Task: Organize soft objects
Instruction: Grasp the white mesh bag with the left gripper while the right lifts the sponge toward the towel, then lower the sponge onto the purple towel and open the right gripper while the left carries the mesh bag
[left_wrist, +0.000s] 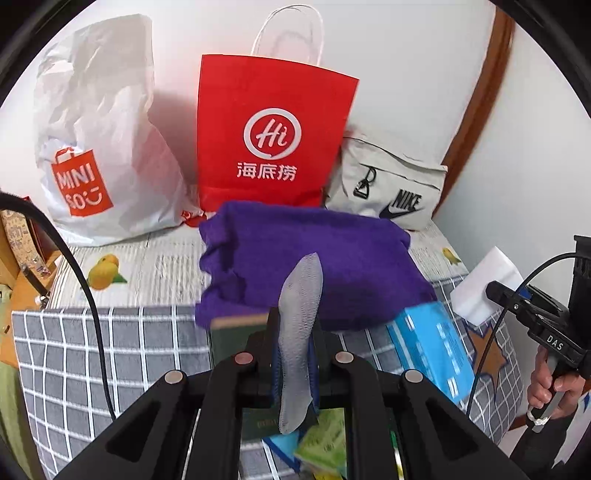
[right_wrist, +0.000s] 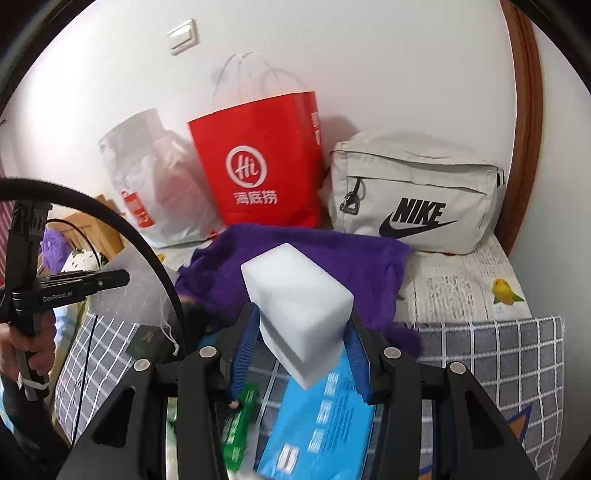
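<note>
1. Clamped tight in the left gripper (left_wrist: 295, 354), a thin grey mesh fabric piece (left_wrist: 301, 332) stands out past the fingertips; its loose lower end hangs free and could slide out of the narrow pinch.
2. Ahead of that gripper lies the crumpled purple fleece cloth (left_wrist: 314, 258); the dangling mesh could catch on it in passing.
3. Squeezed between the right gripper's (right_wrist: 301, 343) blue pads, the white rectangular foam sponge block (right_wrist: 295, 295) overhangs forward; compressible foam may twist or pop free.
4. Beyond both stands the red paper carrier bag (right_wrist: 258, 166), unsupported; a nudge could topple it.
</note>
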